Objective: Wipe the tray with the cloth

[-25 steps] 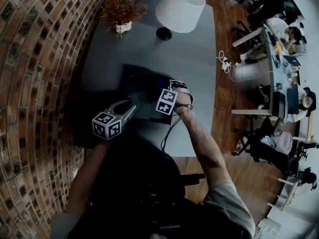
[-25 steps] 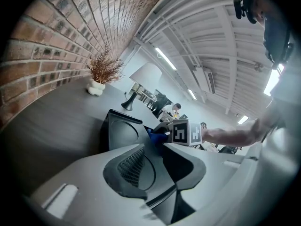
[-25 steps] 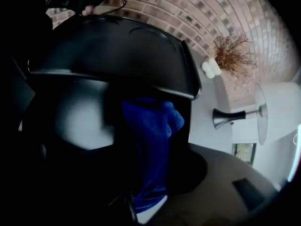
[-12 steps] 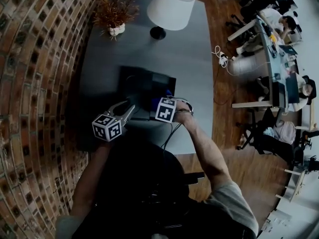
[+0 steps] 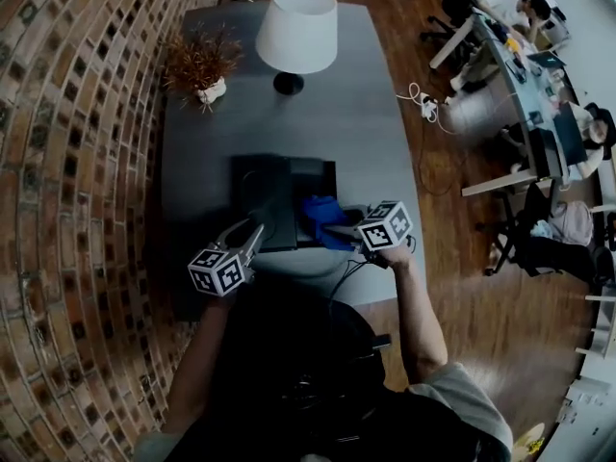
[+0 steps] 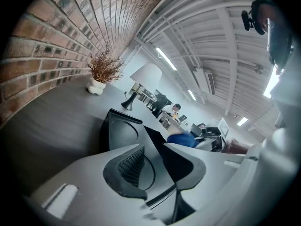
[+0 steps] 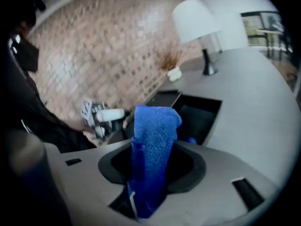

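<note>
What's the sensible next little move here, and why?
Probably lower the right gripper until its clamped blue cloth touches the tray. The cloth looks raised off it, and the left gripper pinches the near rim, steadying it.

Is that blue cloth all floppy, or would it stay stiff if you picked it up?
Probably floppy: pinched in the right tool, the blue cloth bunches into a soft fold rather than staying flat. Its fuzzy surface suggests it is light and grippy, not slippery. Pushed across the black tray, it would likely crumple.
</note>
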`<state>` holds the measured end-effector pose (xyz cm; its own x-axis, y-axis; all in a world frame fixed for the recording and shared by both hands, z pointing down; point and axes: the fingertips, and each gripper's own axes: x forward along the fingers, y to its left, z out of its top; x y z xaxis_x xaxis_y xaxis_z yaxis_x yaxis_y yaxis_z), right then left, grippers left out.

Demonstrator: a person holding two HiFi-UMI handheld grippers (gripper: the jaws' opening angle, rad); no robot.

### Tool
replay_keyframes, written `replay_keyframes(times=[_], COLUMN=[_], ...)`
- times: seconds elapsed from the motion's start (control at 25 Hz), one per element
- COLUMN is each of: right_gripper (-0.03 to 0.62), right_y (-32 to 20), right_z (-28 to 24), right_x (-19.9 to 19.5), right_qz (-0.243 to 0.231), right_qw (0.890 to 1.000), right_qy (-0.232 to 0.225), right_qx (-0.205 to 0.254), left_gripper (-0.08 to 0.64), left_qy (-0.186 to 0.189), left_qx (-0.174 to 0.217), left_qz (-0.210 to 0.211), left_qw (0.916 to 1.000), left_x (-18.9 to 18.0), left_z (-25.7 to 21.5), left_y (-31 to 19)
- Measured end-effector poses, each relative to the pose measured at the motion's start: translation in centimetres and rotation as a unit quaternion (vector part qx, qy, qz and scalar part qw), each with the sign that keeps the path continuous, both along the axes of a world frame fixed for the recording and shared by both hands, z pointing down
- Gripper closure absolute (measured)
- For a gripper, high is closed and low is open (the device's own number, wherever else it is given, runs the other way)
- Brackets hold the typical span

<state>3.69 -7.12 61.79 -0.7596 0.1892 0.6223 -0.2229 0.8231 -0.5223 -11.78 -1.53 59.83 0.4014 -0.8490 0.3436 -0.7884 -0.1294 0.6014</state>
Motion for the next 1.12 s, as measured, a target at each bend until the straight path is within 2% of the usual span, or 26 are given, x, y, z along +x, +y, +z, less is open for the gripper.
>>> replay_keyframes(times=[0.08,0.12,0.2,0.28,0.36,0.44,0.52,0.56,0.6,0.64,0.72,0.76,0.8,0.84,0.88,0.92,0.96,1.0,1.04,1.08,1.12], right_gripper=[0.417,0.417,0.417,0.414,0.411,0.407,0.393,0.365,0.309,0.302,0.217,0.173,0.172,0.172,0.172,0.174,0.190,0.254,0.262,0.262,0.262], right_y=[-3.2,-4.7,-6.7,-7.3,-6.6,-4.8,-2.6,-1.9,-1.5,-1.5,-2.4,-3.0,-3.6,-4.0,-4.2,-4.2,-4.0,-3.6,-3.3,-2.9,-2.6], right_z=[-4.2,-5.7,-6.9,-6.0,-3.1,1.3,5.8,7.2,7.7,7.5,5.6,4.3,3.0,1.4,-0.2,-1.7,-2.8,-3.2,-2.8,-1.6,0.2], right_x=[3.3,5.5,10.6,15.2,18.5,20.3,21.3,21.5,21.4,21.0,19.8,19.1,18.1,16.7,14.7,12.4,10.1,7.9,6.1,4.8,4.0], right_qz=[0.108,0.154,0.212,0.231,0.209,0.136,0.052,0.023,0.005,-0.003,-0.002,0.008,0.026,0.053,0.086,0.122,0.156,0.184,0.204,0.216,0.221], right_qw=[0.992,0.985,0.975,0.968,0.960,0.943,0.911,0.895,0.882,0.874,0.867,0.869,0.877,0.893,0.916,0.940,0.959,0.970,0.974,0.974,0.974], right_qy=[-0.066,-0.076,-0.049,0.026,0.128,0.242,0.343,0.377,0.397,0.404,0.397,0.385,0.360,0.317,0.254,0.178,0.098,0.029,-0.017,-0.035,-0.028], right_qx=[0.001,0.012,0.048,0.092,0.137,0.183,0.223,0.238,0.253,0.269,0.301,0.312,0.318,0.314,0.298,0.266,0.217,0.158,0.101,0.056,0.025], left_gripper=[0.453,0.453,0.453,0.453,0.453,0.453,0.453,0.453,0.453,0.451,0.431,0.431,0.429,0.414,0.406,0.405,0.389,0.374,0.363,0.338,0.322], left_qy=[0.003,0.004,0.006,0.006,0.006,0.005,0.008,0.013,0.022,0.031,0.040,0.038,0.036,0.033,0.031,0.028,0.025,0.024,0.023,0.023,0.022], left_qx=[-0.002,-0.003,-0.006,-0.008,-0.010,-0.011,-0.012,-0.012,-0.011,-0.009,0.000,0.007,0.015,0.022,0.027,0.029,0.028,0.023,0.015,0.006,-0.004], left_qz=[0.001,0.001,0.001,0.001,0.002,0.001,0.000,0.000,-0.001,-0.003,-0.014,-0.024,-0.036,-0.049,-0.064,-0.079,-0.091,-0.097,-0.095,-0.088,-0.077], left_qw=[1.0000,1.0000,1.0000,0.9999,0.9999,0.9999,0.9999,0.9998,0.9997,0.9995,0.9991,0.9990,0.9986,0.9980,0.9971,0.9961,0.9952,0.9948,0.9951,0.9958,0.9968], left_x=[-0.2,-0.3,-0.4,-0.3,-0.3,-0.2,-0.2,-0.1,-0.1,-0.2,-1.0,-1.7,-2.6,-3.5,-4.6,-5.7,-6.7,-7.4,-7.8,-7.9,-7.7], left_z=[0.0,0.0,0.1,0.1,0.1,0.1,0.0,-0.1,-0.2,-0.3,-0.7,-1.0,-1.3,-1.7,-1.9,-2.0,-1.9,-1.5,-1.1,-0.5,0.1], left_y=[-0.1,-0.1,-0.1,-0.1,-0.1,-0.1,-0.1,-0.1,-0.1,0.0,0.2,0.4,0.6,0.7,0.7,0.7,0.5,0.2,-0.2,-0.6,-1.0])
